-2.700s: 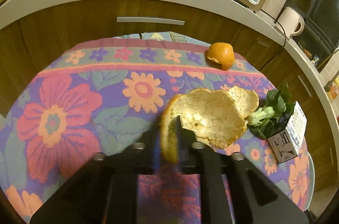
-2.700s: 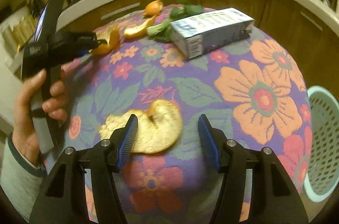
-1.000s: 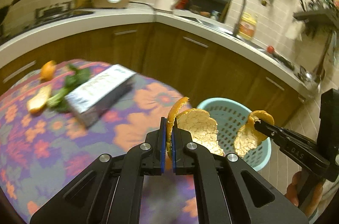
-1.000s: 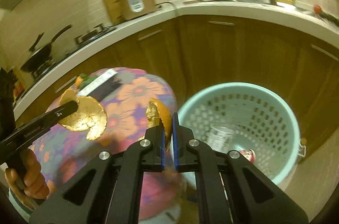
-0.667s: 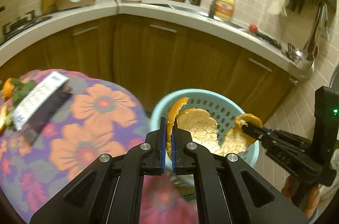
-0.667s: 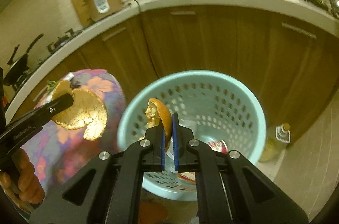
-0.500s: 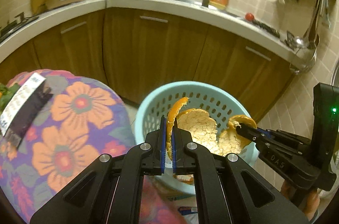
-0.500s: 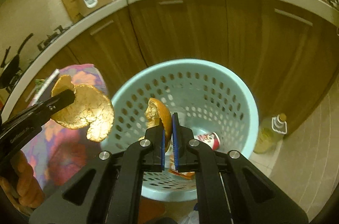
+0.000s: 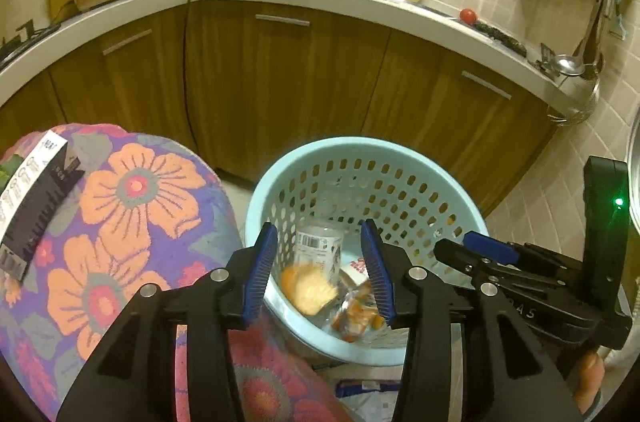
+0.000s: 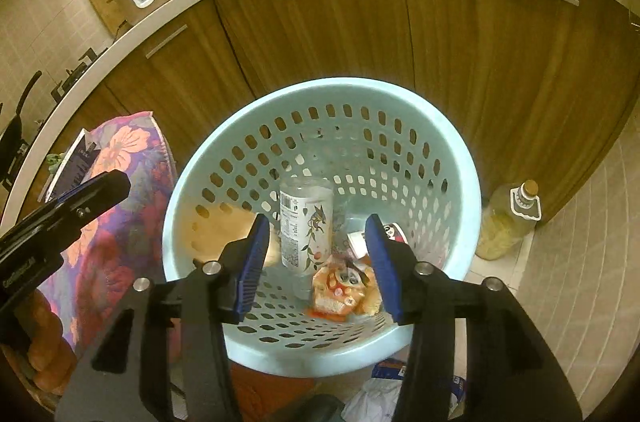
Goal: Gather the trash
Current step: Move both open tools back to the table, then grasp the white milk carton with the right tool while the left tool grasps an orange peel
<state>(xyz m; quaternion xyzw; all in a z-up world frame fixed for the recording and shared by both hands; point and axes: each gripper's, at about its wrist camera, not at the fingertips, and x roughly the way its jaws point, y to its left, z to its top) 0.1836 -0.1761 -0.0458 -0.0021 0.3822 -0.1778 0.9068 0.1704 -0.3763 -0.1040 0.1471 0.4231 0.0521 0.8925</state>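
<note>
A light blue perforated basket (image 9: pixel 440 190) (image 10: pixel 460 162) stands on the floor beside the flowered table. My left gripper (image 9: pixel 318 270) is open and empty above its near rim. My right gripper (image 10: pixel 314 254) is open and empty over the basket; it also shows in the left wrist view (image 9: pixel 476 248). A blurred orange peel (image 9: pixel 308 288) is inside the basket, another blurred peel (image 10: pixel 224 234) by its left wall. A plastic bottle (image 10: pixel 306 222) and wrappers (image 10: pixel 340 286) lie at the bottom.
The flowered table (image 9: pixel 120 222) holds a carton (image 9: pixel 32 206) at its far left. Wooden cabinets (image 9: pixel 300 82) stand behind the basket. An oil bottle (image 10: pixel 506 222) stands on the tiled floor to the right. Loose trash (image 10: pixel 376 398) lies on the floor below the basket.
Both grippers have opened over the basket and let go of their orange peels, which now fall or lie inside it.
</note>
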